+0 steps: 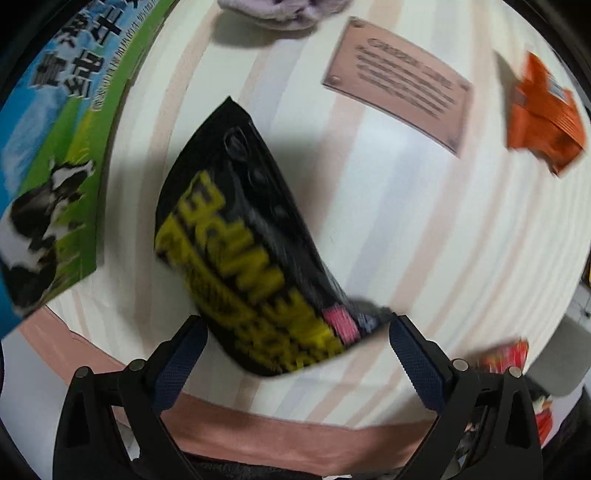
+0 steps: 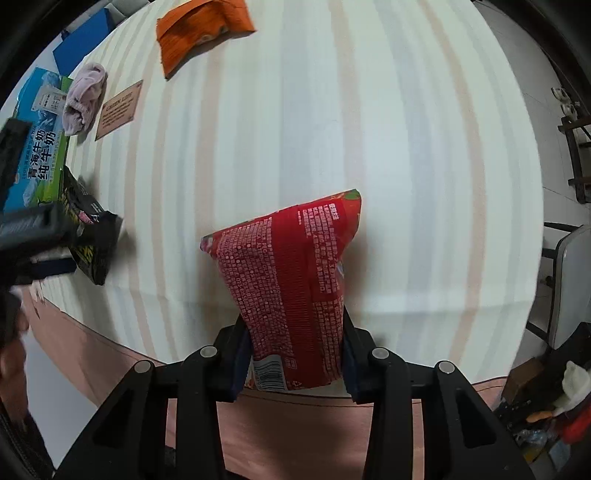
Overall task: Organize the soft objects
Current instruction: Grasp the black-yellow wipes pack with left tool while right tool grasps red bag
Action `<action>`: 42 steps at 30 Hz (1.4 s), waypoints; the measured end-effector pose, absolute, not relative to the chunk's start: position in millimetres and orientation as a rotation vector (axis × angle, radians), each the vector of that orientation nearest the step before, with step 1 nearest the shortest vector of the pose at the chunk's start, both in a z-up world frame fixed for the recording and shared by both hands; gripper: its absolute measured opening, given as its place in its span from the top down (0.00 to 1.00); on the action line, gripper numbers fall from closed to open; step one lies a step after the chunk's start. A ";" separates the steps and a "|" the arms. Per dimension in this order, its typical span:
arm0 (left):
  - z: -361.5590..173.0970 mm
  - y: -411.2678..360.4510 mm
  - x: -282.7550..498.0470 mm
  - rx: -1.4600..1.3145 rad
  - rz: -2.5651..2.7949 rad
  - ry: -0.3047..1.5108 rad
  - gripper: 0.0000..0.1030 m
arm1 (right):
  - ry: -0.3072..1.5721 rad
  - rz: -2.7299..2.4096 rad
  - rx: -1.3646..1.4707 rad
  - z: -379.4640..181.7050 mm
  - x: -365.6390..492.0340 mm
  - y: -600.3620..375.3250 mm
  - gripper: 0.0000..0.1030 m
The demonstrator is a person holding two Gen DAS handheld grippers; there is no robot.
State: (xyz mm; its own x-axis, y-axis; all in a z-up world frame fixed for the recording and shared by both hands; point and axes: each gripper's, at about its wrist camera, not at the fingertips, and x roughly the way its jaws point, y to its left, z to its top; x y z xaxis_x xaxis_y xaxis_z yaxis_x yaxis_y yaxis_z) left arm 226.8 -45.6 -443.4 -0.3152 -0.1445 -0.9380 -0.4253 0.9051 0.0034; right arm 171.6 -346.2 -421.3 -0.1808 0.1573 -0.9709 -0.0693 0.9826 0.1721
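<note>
A black snack bag with yellow lettering (image 1: 255, 254) lies on the striped tablecloth (image 1: 424, 240), its near end between the wide-apart fingers of my left gripper (image 1: 297, 354), which is open; the view is blurred. It also shows in the right wrist view (image 2: 92, 236) at the left. My right gripper (image 2: 295, 365) is shut on a red snack bag (image 2: 291, 280) and holds it upright over the table's near edge. An orange bag (image 2: 199, 33) and a lilac cloth (image 2: 85, 99) lie farther back.
A blue and green milk carton box (image 1: 51, 155) stands at the left beside the black bag. A pink printed card (image 1: 399, 85) lies on the cloth. A pink cloth border (image 2: 295, 428) hangs over the table's near edge. A chair (image 2: 569, 288) stands at the right.
</note>
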 end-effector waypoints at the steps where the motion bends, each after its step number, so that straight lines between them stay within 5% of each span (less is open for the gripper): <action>1: -446.2 -43.4 228.2 -0.428 0.312 1.888 0.02 | 1.749 0.208 0.072 -422.5 170.9 -349.4 0.58; 9: -430.7 -66.2 228.7 -0.315 0.232 1.819 0.35 | 1.761 0.206 0.091 -428.5 170.5 -370.2 0.58; 12: -431.8 -77.8 217.1 -0.279 0.164 1.847 0.40 | 1.758 0.216 0.019 -426.6 175.0 -360.9 0.57; 18: -436.0 -87.4 191.3 -0.230 0.109 1.877 0.34 | 1.775 0.219 -0.023 -426.5 175.8 -353.1 0.55; 24: -433.3 -59.4 175.8 -0.627 0.112 1.883 0.33 | 1.823 0.222 -0.008 -434.5 183.5 -347.8 0.45; 27: -431.8 -44.6 172.2 -0.693 0.175 1.859 0.17 | 1.838 0.232 0.035 -440.3 193.6 -343.5 0.36; 30: -440.3 -40.4 179.4 -0.694 0.237 1.863 0.17 | 1.843 0.234 0.067 -442.2 196.6 -341.3 0.27; 36: -460.0 -50.9 201.4 -0.615 0.309 1.893 0.17 | 1.831 0.186 0.039 -442.0 195.5 -329.0 0.26; 38: -457.1 -66.6 208.3 -0.492 0.286 1.881 0.25 | 1.821 0.168 0.039 -441.0 193.6 -325.6 0.27; 40: -452.4 -79.9 212.2 -0.356 0.252 1.860 0.43 | 1.804 0.144 0.022 -438.5 192.0 -324.9 0.32; 42: -448.8 -89.0 213.1 -0.264 0.215 1.834 0.54 | 1.778 0.106 -0.018 -434.8 188.8 -324.5 0.47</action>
